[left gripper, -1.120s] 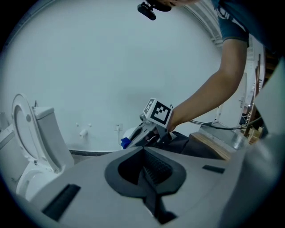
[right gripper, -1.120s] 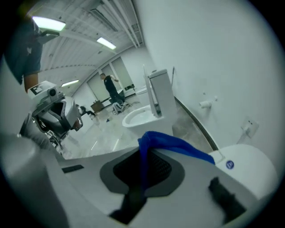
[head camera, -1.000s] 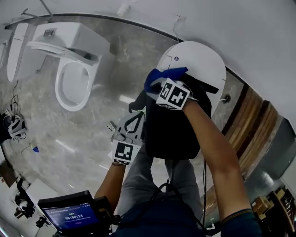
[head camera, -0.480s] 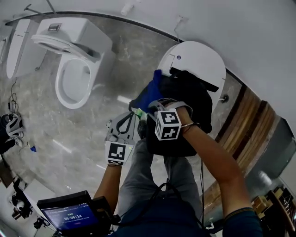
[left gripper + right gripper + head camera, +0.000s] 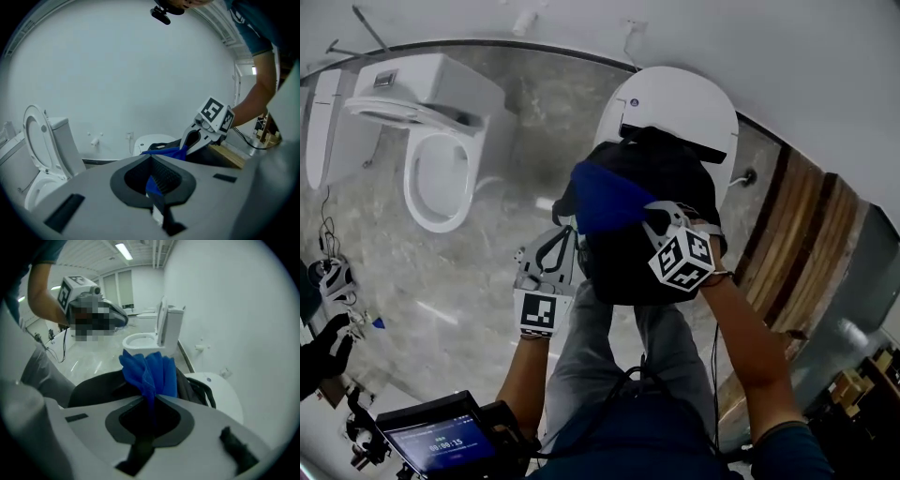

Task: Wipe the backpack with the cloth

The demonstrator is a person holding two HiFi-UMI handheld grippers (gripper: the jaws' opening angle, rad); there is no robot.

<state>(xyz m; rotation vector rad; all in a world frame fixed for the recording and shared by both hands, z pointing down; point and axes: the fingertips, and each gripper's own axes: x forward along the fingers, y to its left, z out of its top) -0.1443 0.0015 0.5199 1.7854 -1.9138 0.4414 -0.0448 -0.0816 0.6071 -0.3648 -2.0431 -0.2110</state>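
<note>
A black backpack (image 5: 647, 253) stands on my lap in front of a white round lid (image 5: 675, 98). In the head view a blue cloth (image 5: 609, 199) lies spread over its upper left face. My right gripper (image 5: 651, 212) is shut on that blue cloth (image 5: 150, 369), which bunches out past its jaws above the backpack (image 5: 93, 385). My left gripper (image 5: 576, 246) sits at the backpack's left side, shut, with a blue strip showing between its pads (image 5: 164, 176). From the left gripper view the right gripper (image 5: 183, 147) and the cloth (image 5: 166, 152) are visible.
A white toilet (image 5: 441, 159) with its seat up stands on the grey marble floor at the left. Wooden planks (image 5: 797, 244) run along the right. A small screen (image 5: 436, 441) sits at the bottom left. Cables and gear (image 5: 328, 272) lie at the far left.
My right gripper has dragged the blue cloth from the backpack's far top edge down across its face toward me. The left gripper has stayed at the backpack's side.
</note>
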